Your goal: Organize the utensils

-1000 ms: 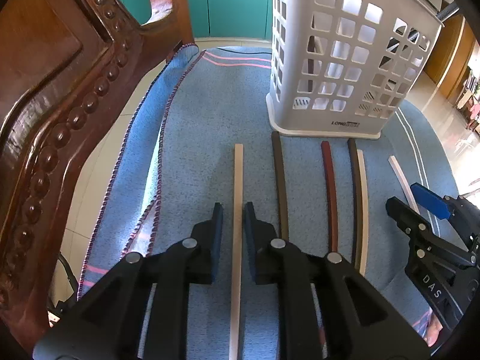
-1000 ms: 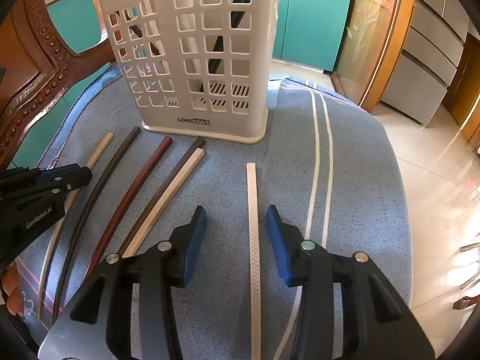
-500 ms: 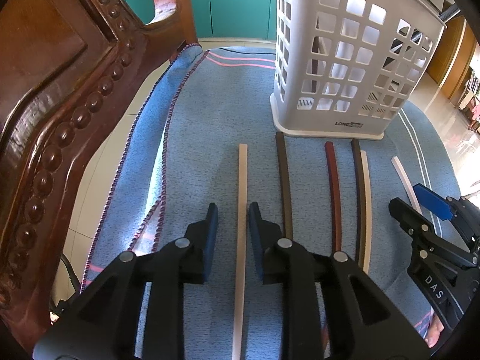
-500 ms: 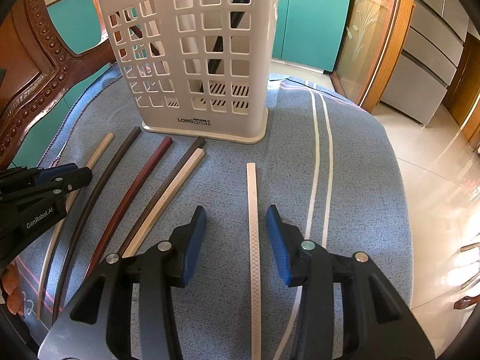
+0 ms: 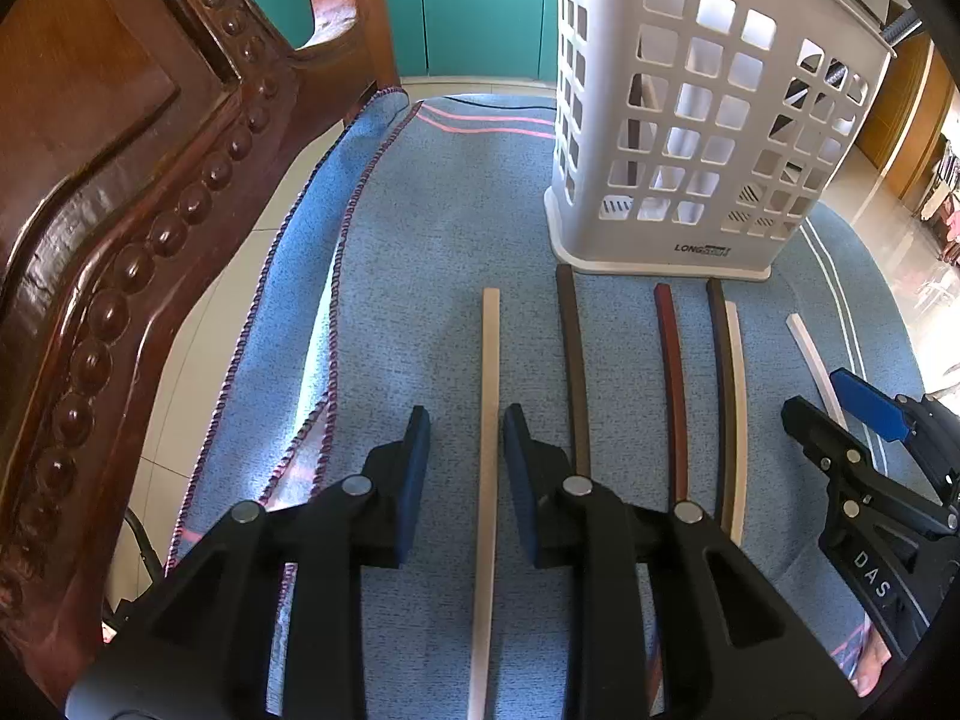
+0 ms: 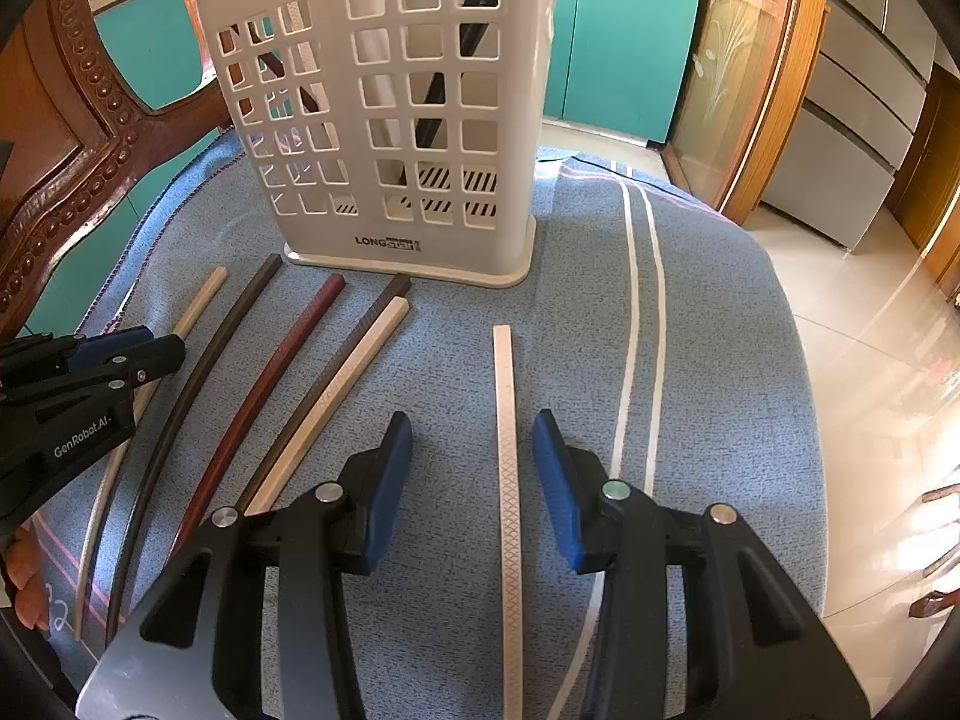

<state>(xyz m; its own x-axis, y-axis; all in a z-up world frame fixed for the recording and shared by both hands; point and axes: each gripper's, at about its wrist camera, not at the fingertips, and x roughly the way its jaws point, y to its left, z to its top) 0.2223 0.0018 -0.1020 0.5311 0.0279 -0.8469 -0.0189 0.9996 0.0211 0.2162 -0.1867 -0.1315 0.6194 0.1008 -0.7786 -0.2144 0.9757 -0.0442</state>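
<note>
Left claw (image 5: 465,420): released, jaws just been opening, straddling a pale stick (image 5: 489,420) without touching it.
Right claw (image 6: 474,426): released, sitting astride a patterned stick (image 6: 506,420), pads clear of it.
Sticks: lying side by side on the blue cloth (image 6: 720,330) over the tabletop.
Basket (image 6: 384,114): standing upright at the sticks' far ends, holding more sticks.

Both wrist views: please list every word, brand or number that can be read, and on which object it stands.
"LONGstar": base of the white basket; its second half is small and partly blurred.
"GenRobot.AI": side of the left gripper.
"DAS": side of the right gripper.
Handwritten marks on the cloth: too unclear to read.
</note>
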